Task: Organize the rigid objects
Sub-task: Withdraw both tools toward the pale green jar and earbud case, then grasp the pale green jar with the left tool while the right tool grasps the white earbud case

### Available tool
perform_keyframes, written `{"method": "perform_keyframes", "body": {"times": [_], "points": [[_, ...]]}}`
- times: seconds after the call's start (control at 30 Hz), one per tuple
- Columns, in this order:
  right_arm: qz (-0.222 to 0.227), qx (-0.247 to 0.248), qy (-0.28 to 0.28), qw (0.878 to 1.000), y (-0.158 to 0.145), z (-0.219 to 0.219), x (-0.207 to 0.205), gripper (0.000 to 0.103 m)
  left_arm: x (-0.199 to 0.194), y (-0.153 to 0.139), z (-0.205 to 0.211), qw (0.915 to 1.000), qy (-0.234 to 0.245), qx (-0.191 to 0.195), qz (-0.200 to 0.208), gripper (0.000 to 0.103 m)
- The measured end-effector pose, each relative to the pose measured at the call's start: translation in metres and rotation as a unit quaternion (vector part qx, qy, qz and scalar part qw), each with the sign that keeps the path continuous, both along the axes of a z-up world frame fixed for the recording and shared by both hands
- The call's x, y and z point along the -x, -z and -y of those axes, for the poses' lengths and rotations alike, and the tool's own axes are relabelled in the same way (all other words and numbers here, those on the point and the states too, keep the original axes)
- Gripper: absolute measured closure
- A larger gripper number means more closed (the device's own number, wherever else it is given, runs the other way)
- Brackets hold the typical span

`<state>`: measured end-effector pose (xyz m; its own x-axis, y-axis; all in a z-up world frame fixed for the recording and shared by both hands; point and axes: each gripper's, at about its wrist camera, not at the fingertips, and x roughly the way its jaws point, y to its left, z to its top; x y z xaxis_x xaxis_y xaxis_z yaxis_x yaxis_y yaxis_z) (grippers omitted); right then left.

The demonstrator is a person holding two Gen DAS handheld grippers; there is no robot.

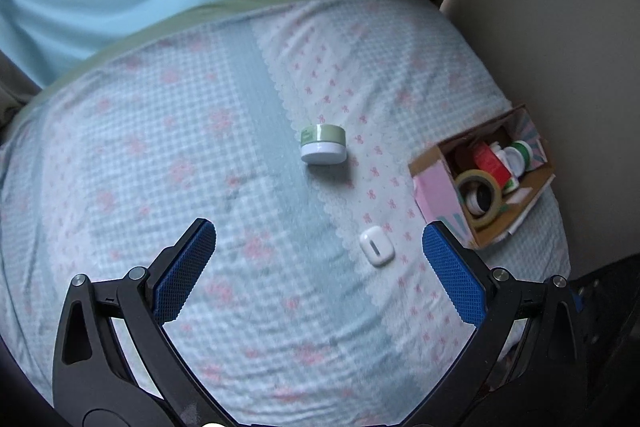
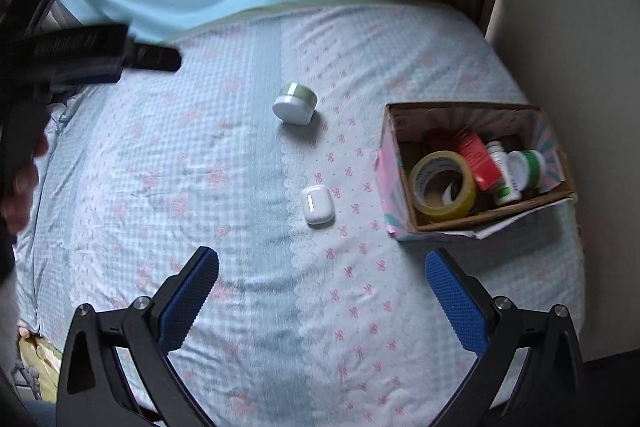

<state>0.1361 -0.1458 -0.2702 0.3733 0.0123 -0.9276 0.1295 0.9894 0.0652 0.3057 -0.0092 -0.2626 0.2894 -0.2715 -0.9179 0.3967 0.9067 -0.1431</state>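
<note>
**Two things left on the bed, box partly filled**

Most of my sorting looks done. The cardboard box [image 2: 404,227] at the right edge of the bed [image 2: 160,167] already holds a roll of tape [image 2: 442,187], a red packet [image 2: 478,159] and some small bottles [image 2: 520,167]. Still lying loose on the bedcover are the green-and-white jar [image 2: 295,103] and, nearer to me, the white earbud case [image 2: 317,205], which sits just left of the box.

My right tongs [image 2: 322,291] are spread wide and empty, hovering above the bedcover short of the earbud case. My left tongs [image 1: 319,267] are wide open too, gripping nothing and touching nothing.
</note>
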Motion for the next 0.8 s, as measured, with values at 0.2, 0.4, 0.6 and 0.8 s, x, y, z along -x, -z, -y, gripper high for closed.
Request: {"method": "perform_keyframes", "body": {"times": [0.2, 0.4, 0.6, 0.8], "points": [[-0.034, 0.025, -0.024, 0.999, 0.062, -0.009, -0.035, 0.0, -0.069, 0.068, 0.035, 0.9988, 0.01, -0.013, -0.046, 0.0], [-0.082, 0.035, -0.034, 0.995, 0.125, -0.018, -0.067, 0.008, -0.112, 0.143, 0.068, 0.994, 0.026, -0.029, -0.103, 0.003], [-0.105, 0.028, -0.014, 0.994, 0.172, -0.018, -0.092, 0.009, -0.135, 0.201, 0.089, 0.9879, 0.032, -0.039, -0.147, 0.003], [-0.139, 0.008, 0.001, 0.99, 0.205, -0.012, -0.106, 0.022, -0.151, 0.239, 0.109, 0.9829, 0.041, -0.054, -0.171, 0.011]]}}
